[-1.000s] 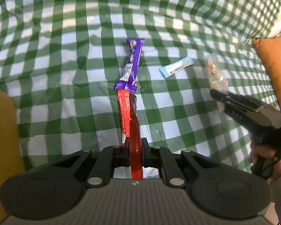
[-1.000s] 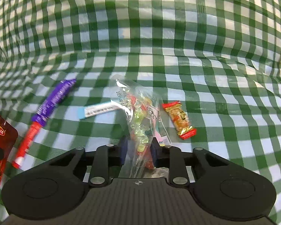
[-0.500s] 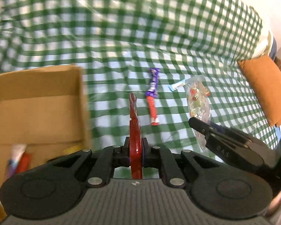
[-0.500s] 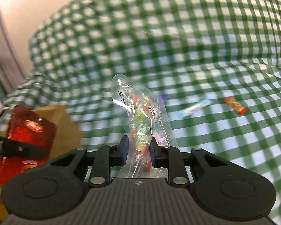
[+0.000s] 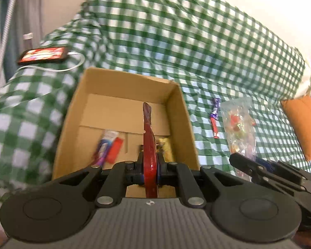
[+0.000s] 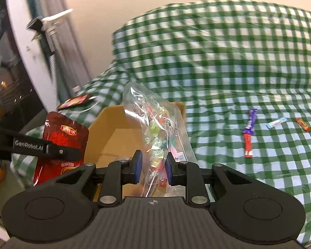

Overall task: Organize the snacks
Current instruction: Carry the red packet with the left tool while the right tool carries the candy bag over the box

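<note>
Box (image 5: 122,87) holds 3 snacks; left gripper (image 5: 150,167) pinching red pack (image 5: 148,137) now above it, right gripper (image 6: 153,164) clamping candy bag (image 6: 157,124) alongside.

left gripper (image 5: 151,167) clamped (on red packet (image 5: 148,145)); right gripper (image 6: 153,169) clamped on candy bag (image 6: 155,128).

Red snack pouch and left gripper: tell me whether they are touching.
Touching. Left wrist view shows the left gripper shut on the red snack pouch, pads pressed against both faces.
</note>
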`<move>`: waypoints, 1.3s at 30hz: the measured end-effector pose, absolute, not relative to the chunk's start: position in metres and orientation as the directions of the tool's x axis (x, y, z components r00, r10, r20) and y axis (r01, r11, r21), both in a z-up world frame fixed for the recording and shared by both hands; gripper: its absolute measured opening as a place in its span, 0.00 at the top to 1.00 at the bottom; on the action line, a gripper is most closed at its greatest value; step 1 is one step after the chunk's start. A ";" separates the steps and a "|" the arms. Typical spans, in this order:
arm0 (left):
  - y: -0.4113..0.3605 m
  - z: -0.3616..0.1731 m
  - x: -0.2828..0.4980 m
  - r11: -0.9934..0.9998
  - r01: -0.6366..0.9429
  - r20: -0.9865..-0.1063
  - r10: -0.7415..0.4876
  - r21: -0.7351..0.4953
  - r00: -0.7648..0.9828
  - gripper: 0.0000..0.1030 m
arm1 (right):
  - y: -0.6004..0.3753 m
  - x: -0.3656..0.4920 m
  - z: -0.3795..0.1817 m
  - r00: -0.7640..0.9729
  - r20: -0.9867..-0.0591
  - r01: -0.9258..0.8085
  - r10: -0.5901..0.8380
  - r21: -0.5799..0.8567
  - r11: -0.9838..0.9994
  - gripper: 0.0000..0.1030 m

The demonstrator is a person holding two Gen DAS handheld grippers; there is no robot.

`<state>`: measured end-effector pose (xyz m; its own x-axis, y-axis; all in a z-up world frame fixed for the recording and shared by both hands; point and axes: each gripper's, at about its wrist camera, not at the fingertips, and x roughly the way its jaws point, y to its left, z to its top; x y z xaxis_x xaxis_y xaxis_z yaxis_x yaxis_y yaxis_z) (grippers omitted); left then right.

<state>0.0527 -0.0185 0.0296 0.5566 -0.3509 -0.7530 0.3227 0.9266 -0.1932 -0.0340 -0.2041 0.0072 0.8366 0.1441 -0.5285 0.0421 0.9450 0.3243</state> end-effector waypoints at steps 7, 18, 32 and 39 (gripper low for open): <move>0.019 0.037 0.036 0.932 0.300 -0.724 -0.349 -0.203 0.595 0.90 | -0.161 -0.047 0.021 0.826 -0.544 0.011 0.148 0.278 0.961 0.76; 0.013 0.029 0.040 0.933 0.323 -0.721 -0.335 -0.162 0.607 0.90 | -0.142 -0.042 0.026 0.815 -0.561 -0.006 0.146 0.244 0.970 0.75; -0.002 0.014 0.069 0.938 0.334 -0.737 -0.290 -0.093 0.610 0.90 | -0.143 -0.015 0.011 0.787 -0.596 -0.006 0.160 0.252 0.968 0.75; -0.009 0.004 0.092 0.942 0.328 -0.750 -0.268 -0.072 0.605 0.90 | -0.146 0.007 0.001 0.777 -0.604 -0.010 0.176 0.268 0.963 0.75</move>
